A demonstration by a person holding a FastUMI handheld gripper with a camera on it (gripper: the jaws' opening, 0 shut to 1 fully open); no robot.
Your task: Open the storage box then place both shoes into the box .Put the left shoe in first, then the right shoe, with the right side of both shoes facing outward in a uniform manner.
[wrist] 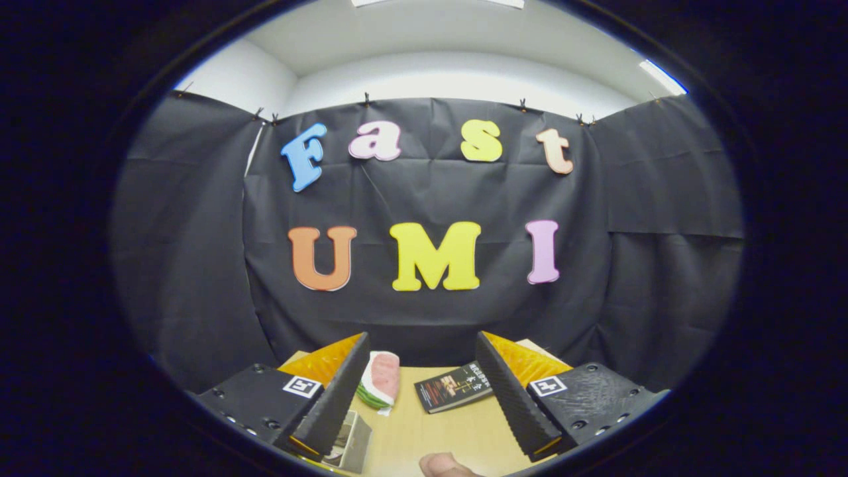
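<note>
Ridged, wedge-shaped fingers (344, 391) of our gripper (424, 387) stand spread wide apart, their inner faces ribbed in fine parallel grooves, and nothing lies pinched between them or touches them. Each finger is mounted on a blocky, matte base with small screw holes and a square printed marker on top.

Between the fingers we see a tabletop (437, 430) of smooth, pale wood-look laminate. Just beyond the left finger lies a soft, rounded object (381, 381), pinkish on its face with white and green edging, something like a plush watermelon slice; we cannot say for sure what it is. Ahead of the right finger rests a flat, rectangular booklet (456, 386) with a dark glossy cover, lying slightly askew on the table, its far corner tucked behind the right finger.

Down by the left finger's near end, a small boxy item (351, 444) with a printed side pokes out; the finger covers most of it and we cannot make out what it is. At the near edge of the table, a rounded fleshy tip, seemingly a person's thumb or finger (444, 466), is cut off so we see only its end.

We cannot pick out the storage box or either shoe among what lies ahead of us; the table's left and right stretches are hidden behind the gripper
</note>
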